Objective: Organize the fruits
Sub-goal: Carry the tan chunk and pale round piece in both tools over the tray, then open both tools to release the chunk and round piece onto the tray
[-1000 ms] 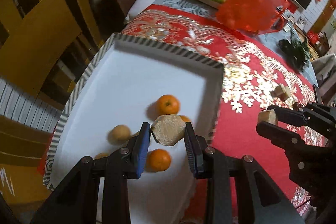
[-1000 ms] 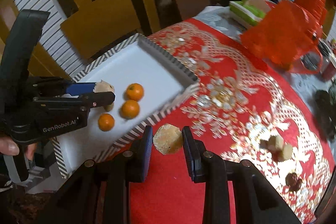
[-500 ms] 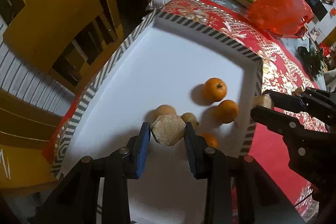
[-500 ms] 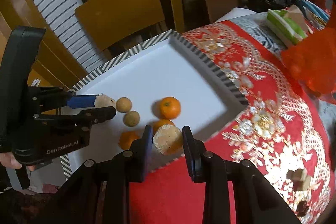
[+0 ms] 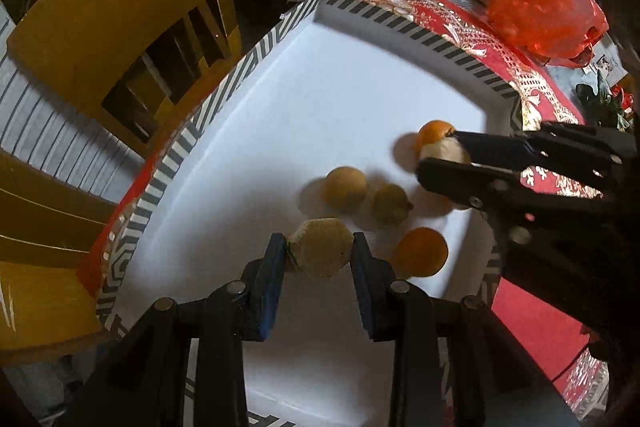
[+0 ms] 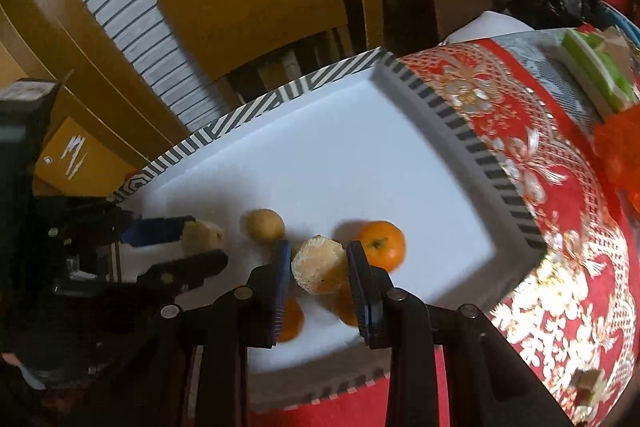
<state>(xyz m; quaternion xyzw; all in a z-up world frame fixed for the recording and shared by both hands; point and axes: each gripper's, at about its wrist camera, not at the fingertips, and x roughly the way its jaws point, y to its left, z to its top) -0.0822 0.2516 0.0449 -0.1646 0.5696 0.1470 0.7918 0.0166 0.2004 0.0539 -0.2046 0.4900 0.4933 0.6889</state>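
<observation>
Fruit lies in a white tray point(image 5: 320, 107) with a striped rim, on a red cloth point(image 6: 560, 227). Left gripper point(image 5: 320, 251) pinches a pale, rough lump point(image 5: 320, 253) between its blue pads, held over the tray's near part. Right gripper point(image 6: 320, 263) pinches a second lump point(image 6: 320, 265) the same way, above the fruit. In the tray sit three oranges, one point(image 6: 380, 243) just right of the right gripper, one point(image 5: 420, 251) near the left gripper's right finger, and two dull yellow fruits point(image 5: 346, 189) touching side by side. A yellow chair point(image 5: 112, 27) stands beyond the tray.
</observation>
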